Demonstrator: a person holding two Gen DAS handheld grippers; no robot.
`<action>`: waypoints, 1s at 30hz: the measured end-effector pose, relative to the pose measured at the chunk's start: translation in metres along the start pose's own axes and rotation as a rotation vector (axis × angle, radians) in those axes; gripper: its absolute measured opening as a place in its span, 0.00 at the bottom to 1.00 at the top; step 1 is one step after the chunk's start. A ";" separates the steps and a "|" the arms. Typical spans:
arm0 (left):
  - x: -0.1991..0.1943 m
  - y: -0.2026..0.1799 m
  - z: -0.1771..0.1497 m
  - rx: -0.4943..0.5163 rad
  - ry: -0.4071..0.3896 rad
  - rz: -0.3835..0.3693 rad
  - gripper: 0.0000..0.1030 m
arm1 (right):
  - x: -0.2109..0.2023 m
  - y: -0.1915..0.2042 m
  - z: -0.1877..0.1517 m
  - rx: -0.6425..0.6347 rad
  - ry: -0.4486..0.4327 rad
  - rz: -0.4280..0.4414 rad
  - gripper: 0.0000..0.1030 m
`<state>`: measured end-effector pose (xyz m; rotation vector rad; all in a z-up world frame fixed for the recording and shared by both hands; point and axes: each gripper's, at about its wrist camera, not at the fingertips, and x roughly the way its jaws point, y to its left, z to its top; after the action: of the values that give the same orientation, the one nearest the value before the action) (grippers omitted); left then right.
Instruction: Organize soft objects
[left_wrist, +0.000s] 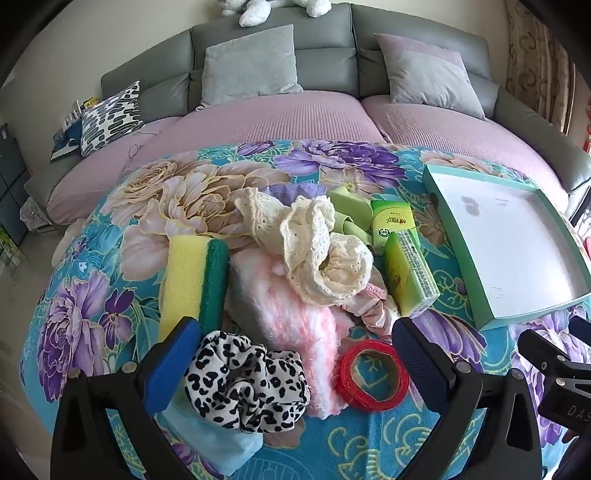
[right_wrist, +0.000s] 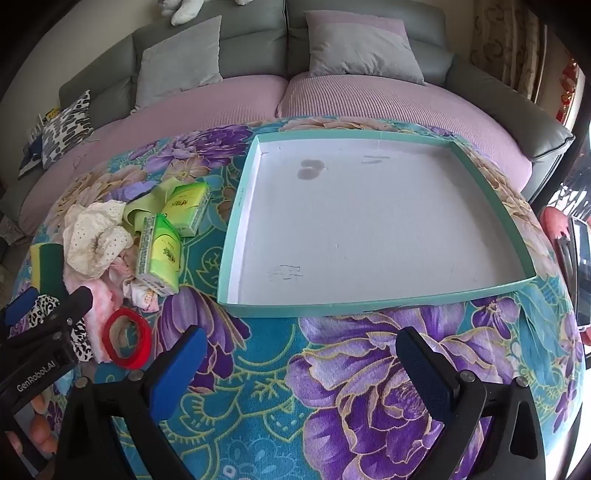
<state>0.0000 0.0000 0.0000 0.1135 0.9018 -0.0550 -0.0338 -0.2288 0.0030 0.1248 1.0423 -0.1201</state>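
The left gripper (left_wrist: 295, 350) hangs over the heap of soft things with its blue-padded fingers (left_wrist: 173, 354) spread as wide as they go, gripping nothing; between them lie a black-and-white leopard-print fabric scrunchie (left_wrist: 243, 387), the end of a fluffy pink knitted cloth (left_wrist: 291, 317) and a red ring of tape (left_wrist: 371, 373), none of which the pads press. Beyond sit a yellow-and-green scrubbing sponge (left_wrist: 195, 284), a crumpled cream lace cloth (left_wrist: 317, 247) and two green tissue packs (left_wrist: 406, 273). The right gripper (right_wrist: 301, 363) is equally wide and empty, poised above the floral tablecloth (right_wrist: 351, 387) just short of the shallow teal-rimmed cardboard tray (right_wrist: 236, 221) with a white floor, which has nothing in it.
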 end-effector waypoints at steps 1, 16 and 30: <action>0.000 0.000 0.000 0.002 0.000 0.002 1.00 | 0.000 0.000 0.000 -0.003 -0.002 -0.005 1.00; 0.001 -0.005 -0.001 -0.009 -0.001 -0.005 1.00 | 0.005 -0.002 -0.003 0.001 -0.001 -0.016 1.00; 0.000 0.001 0.003 -0.015 -0.024 -0.017 1.00 | 0.004 -0.002 -0.002 0.005 -0.003 -0.015 1.00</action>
<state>0.0026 0.0005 0.0018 0.0909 0.8789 -0.0650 -0.0339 -0.2307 -0.0020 0.1216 1.0400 -0.1367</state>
